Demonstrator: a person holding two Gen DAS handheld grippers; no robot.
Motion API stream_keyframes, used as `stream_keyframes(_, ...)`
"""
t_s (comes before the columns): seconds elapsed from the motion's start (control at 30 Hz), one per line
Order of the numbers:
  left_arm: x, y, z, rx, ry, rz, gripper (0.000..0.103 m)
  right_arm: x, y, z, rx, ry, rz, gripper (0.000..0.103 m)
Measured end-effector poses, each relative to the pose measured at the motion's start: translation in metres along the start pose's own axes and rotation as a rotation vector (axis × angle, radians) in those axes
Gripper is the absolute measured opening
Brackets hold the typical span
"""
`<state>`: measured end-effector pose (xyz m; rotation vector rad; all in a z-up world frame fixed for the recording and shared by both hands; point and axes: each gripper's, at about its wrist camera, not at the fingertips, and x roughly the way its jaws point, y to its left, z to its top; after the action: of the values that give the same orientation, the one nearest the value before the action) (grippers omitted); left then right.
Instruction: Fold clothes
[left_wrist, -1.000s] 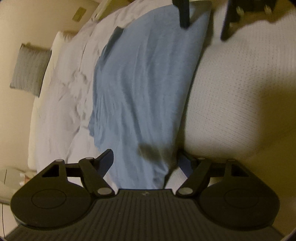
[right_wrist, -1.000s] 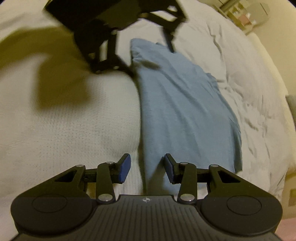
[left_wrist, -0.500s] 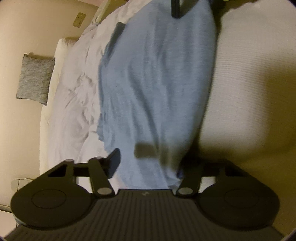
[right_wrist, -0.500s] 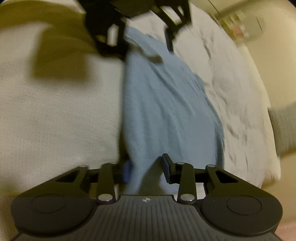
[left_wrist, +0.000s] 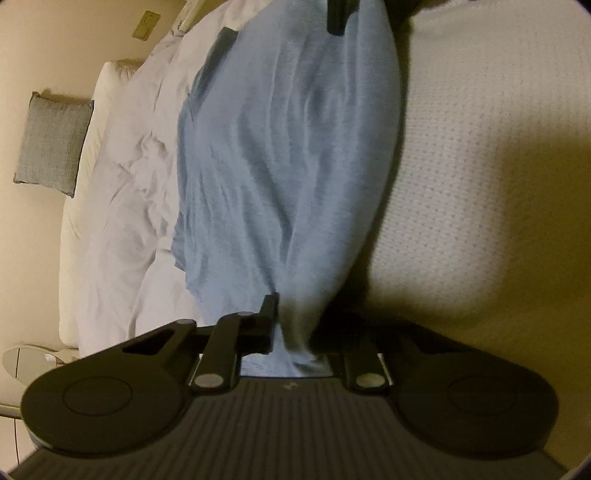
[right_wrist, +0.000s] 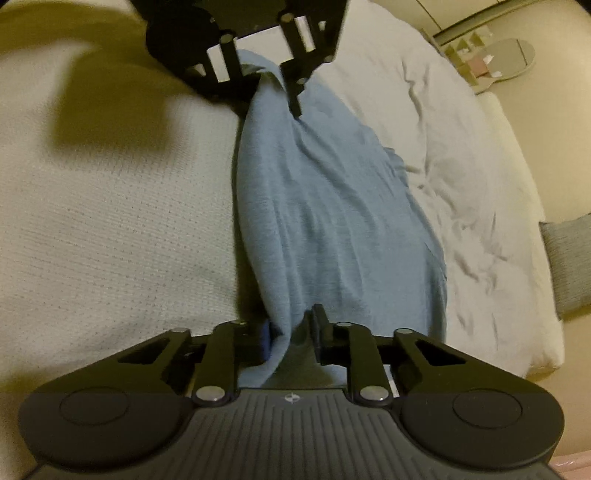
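- Light blue garment (left_wrist: 291, 155), apparently a T-shirt, stretched lengthwise through the middle of both frames, one long edge lifted off the bed and rippled with slack folds.
- Left gripper (left_wrist: 295, 332) at lower centre of the left wrist view, pinched narrow on a bunched end of the blue cloth; fabric gathered tightly between its fingers (left_wrist: 269, 317), right finger largely hidden behind the cloth and shadow.
- Same left gripper seen from the front at top centre of the right wrist view (right_wrist: 269, 79), cloth bunched between its dark fingers.
- Right gripper (right_wrist: 290, 332) at lower centre of its own view, closed narrow on the opposite end of the garment; blue pad (right_wrist: 265, 341) of the left finger pressed against the fabric, cloth hanging down past the fingers toward the gripper body.
- Only a dark finger of the right gripper (left_wrist: 338, 16) visible at the top edge of the left wrist view, touching the far end of the cloth.
- White waffle-textured blanket (left_wrist: 480, 166) filling the right side of the left wrist view, the left side of the right wrist view (right_wrist: 110, 221); deep shadow just beside the raised garment edge.
- Rumpled white duvet (left_wrist: 122, 206) under the far long edge of the garment, left in the left wrist view, right in the other (right_wrist: 480, 184).
- Grey cushion (left_wrist: 51, 144) against the beige wall at upper left; same cushion at the right edge of the right wrist view (right_wrist: 569, 266).
- Round pale table (right_wrist: 506, 59) with small blurred items at upper right.
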<state>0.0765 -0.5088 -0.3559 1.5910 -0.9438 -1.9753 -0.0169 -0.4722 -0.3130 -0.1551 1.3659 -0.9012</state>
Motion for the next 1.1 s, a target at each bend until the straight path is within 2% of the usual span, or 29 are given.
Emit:
stream_keyframes(0.2,-0.024,0.016,0.002,-0.053,0.002,0.034,0.005,-0.036,-0.020,-0.006,0.022,-0.037,0.035,0.004)
stream_keyframes(0.57,-0.079,0.066,0.038,-0.143,0.003,0.107,0.004,-0.108,-0.090,-0.023,-0.006,-0.113,-0.022,0.003)
stream_keyframes(0.83,-0.110,0.089,0.080,-0.192,0.071,0.092,0.004,-0.125,-0.134,-0.047,-0.062,-0.180,0.002,0.003)
stream_keyframes(1.1,-0.106,0.135,0.130,-0.237,0.185,0.115,0.004,-0.142,-0.194,-0.085,-0.050,-0.295,0.063,0.003)
